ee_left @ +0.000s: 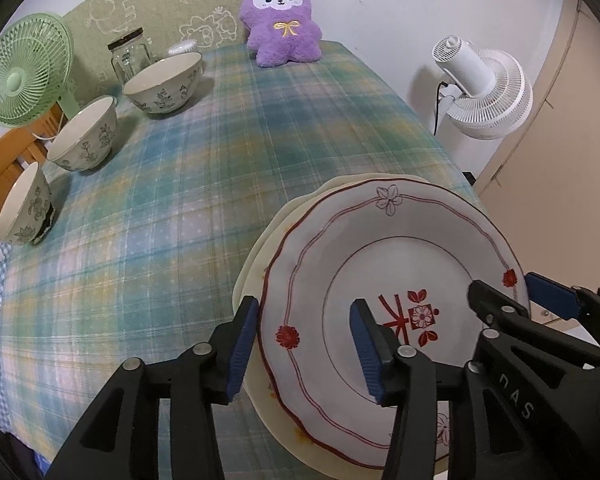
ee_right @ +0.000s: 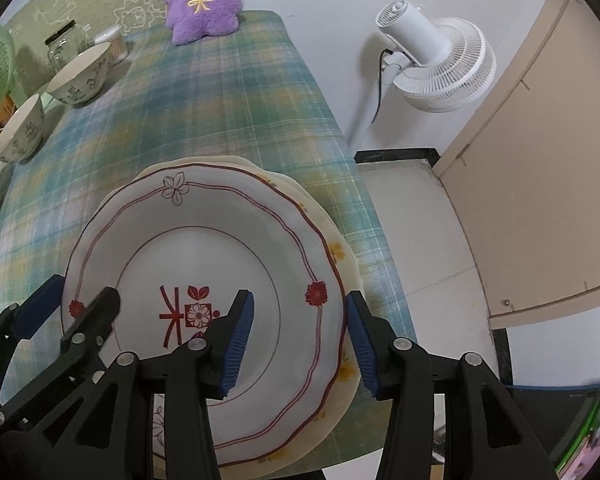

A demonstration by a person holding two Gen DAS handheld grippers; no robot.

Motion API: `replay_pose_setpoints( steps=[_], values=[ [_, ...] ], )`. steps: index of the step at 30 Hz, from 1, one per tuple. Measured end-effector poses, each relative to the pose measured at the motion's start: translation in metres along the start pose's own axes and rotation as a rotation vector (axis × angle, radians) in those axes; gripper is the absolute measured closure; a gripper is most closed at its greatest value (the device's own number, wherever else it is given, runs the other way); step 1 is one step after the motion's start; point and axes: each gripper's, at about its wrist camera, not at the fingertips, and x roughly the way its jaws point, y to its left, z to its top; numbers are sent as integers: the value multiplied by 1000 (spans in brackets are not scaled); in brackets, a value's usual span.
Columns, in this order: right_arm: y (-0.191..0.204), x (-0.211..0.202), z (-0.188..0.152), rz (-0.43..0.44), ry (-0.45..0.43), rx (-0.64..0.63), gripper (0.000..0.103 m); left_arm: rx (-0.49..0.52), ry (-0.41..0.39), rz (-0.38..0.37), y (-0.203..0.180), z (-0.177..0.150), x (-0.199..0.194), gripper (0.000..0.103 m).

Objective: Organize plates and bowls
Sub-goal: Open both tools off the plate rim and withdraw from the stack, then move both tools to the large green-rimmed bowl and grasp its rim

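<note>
A white plate with red trim [ee_left: 400, 264] [ee_right: 204, 240] lies on top of a cream plate [ee_left: 256, 248] [ee_right: 340, 264] near the table's right front corner. My left gripper [ee_left: 304, 344] is open, its jaws straddling the white plate's left rim. My right gripper [ee_right: 300, 340] is open, its jaws straddling the right rim; it also shows in the left wrist view [ee_left: 512, 292]. Three floral bowls stand along the table's left side: a large one [ee_left: 164, 80] [ee_right: 80, 74], a middle one [ee_left: 84, 134] [ee_right: 20, 130] and a near one [ee_left: 24, 208].
A plaid cloth covers the table [ee_left: 172, 208] [ee_right: 204, 100]. A purple plush [ee_left: 280, 20] [ee_right: 200, 0] sits at the far edge. A glass jar [ee_left: 130, 54] and green fan [ee_left: 24, 72] stand far left. A white fan [ee_left: 480, 84] [ee_right: 436, 64] stands on the floor at right.
</note>
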Motion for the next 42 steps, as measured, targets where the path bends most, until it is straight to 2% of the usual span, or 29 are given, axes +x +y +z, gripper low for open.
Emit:
replay_pose_setpoints(
  steps=[2, 4, 5, 7, 8, 9, 12, 19, 30, 34, 42],
  values=[
    [-3, 0, 3, 23, 13, 8, 50, -20, 7, -7, 4, 1, -2, 46],
    [-6, 0, 6, 48, 29, 12, 50, -36, -4, -4, 7, 4, -8, 35],
    [-7, -2, 7, 54, 29, 9, 50, -39, -13, -5, 9, 5, -13, 33],
    [-5, -11, 11, 64, 2, -14, 49, -45, -30, 6, 11, 8, -20, 25],
    [-3, -17, 13, 62, -18, -29, 46, -53, -40, 12, 14, 9, -25, 24],
    [0, -23, 16, 53, -41, -42, 40, -63, -43, 19, 16, 10, -28, 24],
    [7, -39, 25, 74, -78, -54, 33, -105, -53, 28, 30, 15, -38, 24],
    [48, -68, 38, 105, -132, -91, 33, -147, -90, 48, 76, 22, -59, 24],
    [147, -97, 45, 117, -193, -53, 33, -136, -130, 62, 177, 30, -80, 24],
    [189, -103, 49, 111, -220, -54, 33, -132, -115, 65, 217, 36, -77, 24],
    [273, -98, 63, 173, -226, -71, 33, -115, -113, 110, 280, 50, -64, 25]
  ],
)
